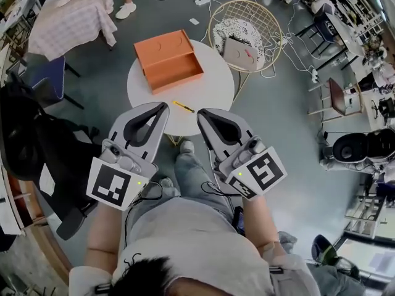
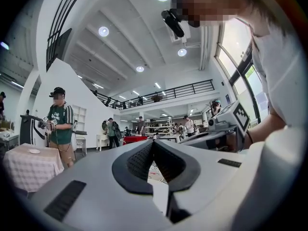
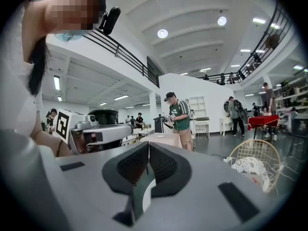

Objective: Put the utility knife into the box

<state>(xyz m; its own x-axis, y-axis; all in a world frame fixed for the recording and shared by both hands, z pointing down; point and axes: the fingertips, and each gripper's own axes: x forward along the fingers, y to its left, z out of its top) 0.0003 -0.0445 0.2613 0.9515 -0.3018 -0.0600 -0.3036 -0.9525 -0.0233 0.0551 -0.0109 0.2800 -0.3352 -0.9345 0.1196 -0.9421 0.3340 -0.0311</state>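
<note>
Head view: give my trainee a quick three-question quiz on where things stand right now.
1. True or false: the utility knife already lies inside the orange box.
2. Where is the knife? A: on the wire chair. B: on the white table, outside the box, near the edge closest to the person. C: on the floor.
3. Fill in: the fingers of the left gripper and the right gripper are both ____, holding nothing.

Key: 1 false; 2 B; 3 shut.
</note>
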